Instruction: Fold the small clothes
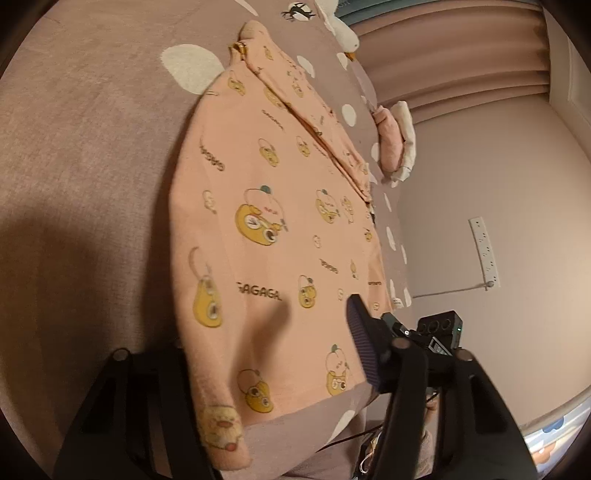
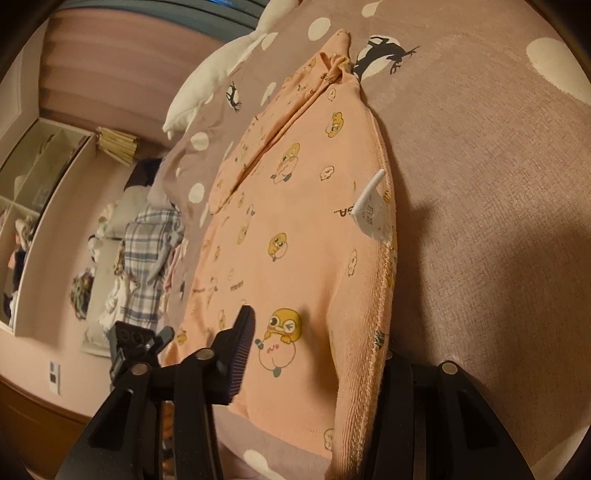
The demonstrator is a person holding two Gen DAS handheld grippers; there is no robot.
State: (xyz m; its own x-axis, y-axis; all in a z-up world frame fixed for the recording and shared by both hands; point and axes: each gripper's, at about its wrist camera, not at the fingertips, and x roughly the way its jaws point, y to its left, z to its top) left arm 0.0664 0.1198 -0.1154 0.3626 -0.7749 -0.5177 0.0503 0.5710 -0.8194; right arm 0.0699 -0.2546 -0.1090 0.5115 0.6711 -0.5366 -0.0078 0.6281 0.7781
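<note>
A small peach garment (image 1: 280,221) printed with yellow cartoon faces lies spread on a mauve dotted bedspread (image 1: 92,147). Its near left corner sits in my left gripper (image 1: 269,332). The ribbed pad (image 1: 364,343) rests on the cloth there, and the other finger is hidden under the raised edge. In the right wrist view the same garment (image 2: 295,240) shows a white label (image 2: 373,206) by its stitched side seam. My right gripper (image 2: 317,332) is shut on the near right corner. Its ribbed pad (image 2: 242,347) presses the cloth, and the seam edge covers the other finger.
Folded pink and white clothes (image 1: 397,144) lie at the bed's far edge, with a white plush toy (image 1: 343,33) beyond. A power strip (image 1: 484,254) lies past the bed. A plaid cloth pile (image 2: 147,258) and white shelves (image 2: 44,184) stand left of the bed.
</note>
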